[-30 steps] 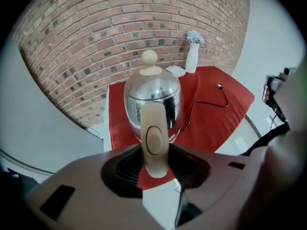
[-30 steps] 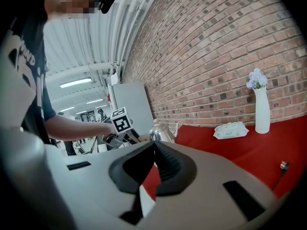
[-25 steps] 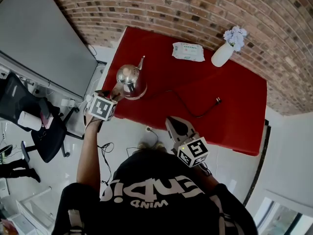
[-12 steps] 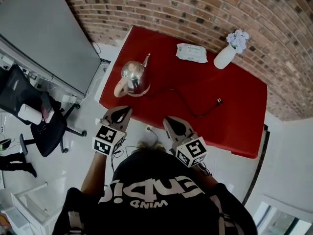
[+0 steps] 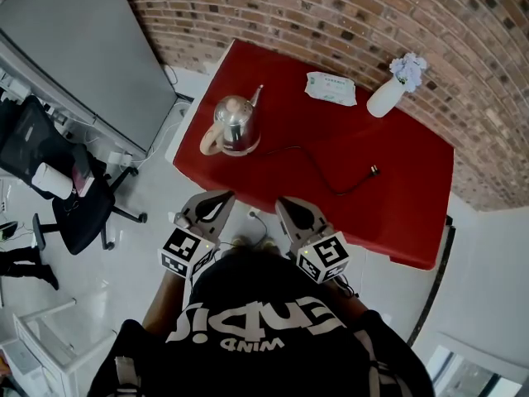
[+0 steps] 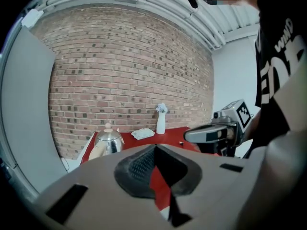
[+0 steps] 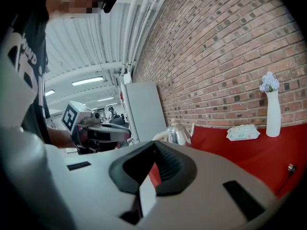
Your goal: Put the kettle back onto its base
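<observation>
A: Where is the kettle?

B: Near the left corner of the red table, upright; rounded polished steel, thin spout, pale handle, small knob on the lid.

A: And the base?

B: Almost wholly hidden beneath it; only a thin edge shows, so it probably sits on it, but I cannot swear to it; a black cord runs out from under the kettle to a plug lying loose on the cloth.

A: The tongs?

B: The left gripper has its ribbed black pads together, nothing between them; the right gripper likewise, closed and empty; both are held off the table's near edge, well apart from the kettle.

A: Any writing?

B: White lettering on the person's black shirt, upside down from the head view; the small word looks like "WIND"; the print on the soft wipes packet is too small to read; beside it stands a smooth white vase against the brick wall.
</observation>
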The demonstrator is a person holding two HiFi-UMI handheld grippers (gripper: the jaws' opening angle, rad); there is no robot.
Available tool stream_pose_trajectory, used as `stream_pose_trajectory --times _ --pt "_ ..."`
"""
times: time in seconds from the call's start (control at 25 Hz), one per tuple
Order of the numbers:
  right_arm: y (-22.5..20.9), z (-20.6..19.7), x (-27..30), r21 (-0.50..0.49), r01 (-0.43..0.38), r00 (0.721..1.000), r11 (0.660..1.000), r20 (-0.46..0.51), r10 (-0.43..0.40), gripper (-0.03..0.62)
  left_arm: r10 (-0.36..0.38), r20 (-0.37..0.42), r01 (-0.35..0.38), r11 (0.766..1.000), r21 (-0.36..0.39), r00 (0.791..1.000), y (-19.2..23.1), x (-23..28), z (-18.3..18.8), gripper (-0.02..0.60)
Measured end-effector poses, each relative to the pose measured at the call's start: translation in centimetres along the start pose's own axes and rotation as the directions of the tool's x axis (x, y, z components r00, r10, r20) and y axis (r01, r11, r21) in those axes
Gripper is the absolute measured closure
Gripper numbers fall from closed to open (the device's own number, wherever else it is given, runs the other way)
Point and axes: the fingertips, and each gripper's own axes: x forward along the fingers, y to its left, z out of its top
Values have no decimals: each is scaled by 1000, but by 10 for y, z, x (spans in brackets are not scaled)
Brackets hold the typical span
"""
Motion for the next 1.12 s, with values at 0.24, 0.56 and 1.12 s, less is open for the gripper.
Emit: stream_pose_trajectory --times 0.24,0.56,1.12 --pt "8 -1 -4 -13 -4 1000 1000 0 4 574 -9 16 9 1000 -9 1000 -4 -7 4 573" --pt "14 1 -10 -13 -6 1000 1000 13 6 574 -8 21 8 1000 12 1000 -11 -15 3 572" --pt "29 -2 -17 -14 -9 1000 1000 13 9 573 -25 5 25 1000 3 1000 -22 -29 -2 572"
